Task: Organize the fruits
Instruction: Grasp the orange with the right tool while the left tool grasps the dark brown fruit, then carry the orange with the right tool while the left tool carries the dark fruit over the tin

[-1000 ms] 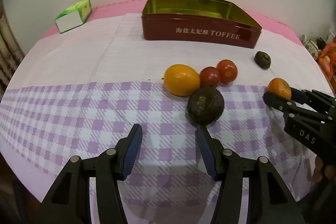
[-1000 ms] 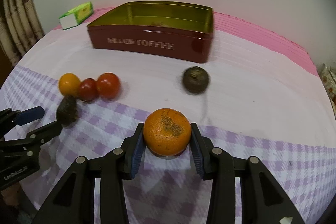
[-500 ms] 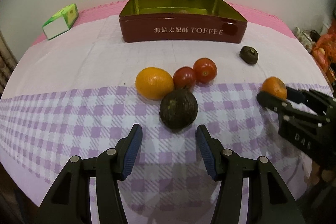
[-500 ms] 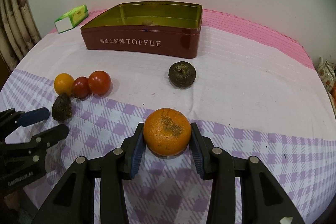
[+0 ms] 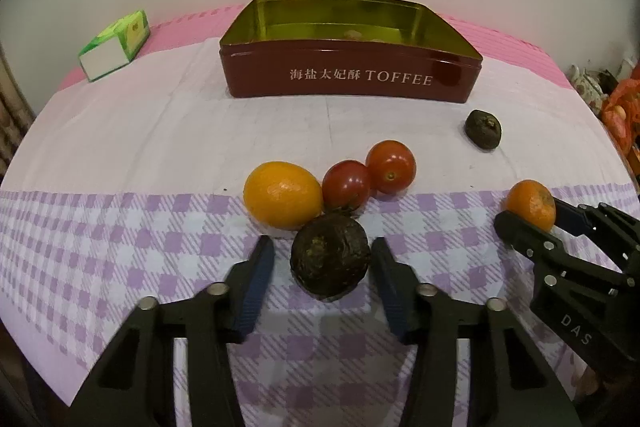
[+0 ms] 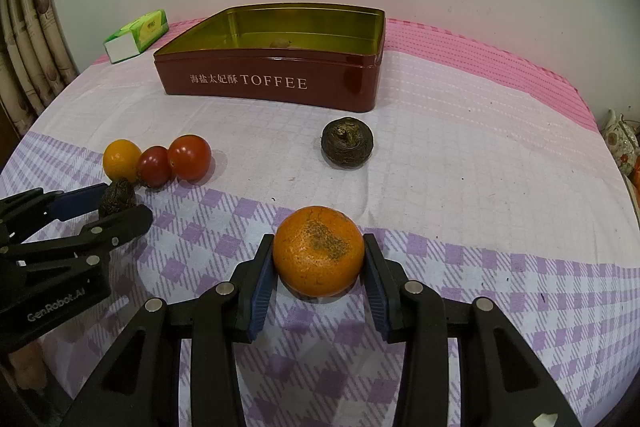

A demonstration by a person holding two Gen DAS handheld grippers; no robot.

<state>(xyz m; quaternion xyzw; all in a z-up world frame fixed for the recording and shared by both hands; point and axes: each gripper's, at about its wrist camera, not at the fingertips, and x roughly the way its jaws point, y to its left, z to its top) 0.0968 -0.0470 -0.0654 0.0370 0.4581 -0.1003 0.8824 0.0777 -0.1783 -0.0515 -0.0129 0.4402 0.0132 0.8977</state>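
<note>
- The left gripper (image 5: 322,277) has its fingers spread wide, one on each side of a dark wrinkled fruit (image 5: 329,261) that sits on the checked cloth of the surface (image 5: 120,227); a gap shows on both sides, so nothing is gripped yet.
- This dark fruit lies straight ahead, between the fingertips, and is roughly round, so no long axis matters. Closing should catch it.
- Just beyond the fingertips, touching or nearly touching the dark fruit, sit a yellow-orange citrus (image 5: 283,195) and two tomatoes (image 5: 346,185) (image 5: 391,167); pushing further forward could nudge them.
- The right gripper (image 6: 319,269) has its fingers closed narrow on a blemished mandarin (image 6: 319,251), both pads against its sides, low over the cloth.
- The open red toffee tin (image 6: 272,83) stands well ahead of both pairs of fingers, the likely place for the fruit.
- A second dark fruit (image 6: 347,143) lies between the right fingers and the tin, nearer the right hand.
- A green tissue pack (image 5: 116,45) rests far to the left.
</note>
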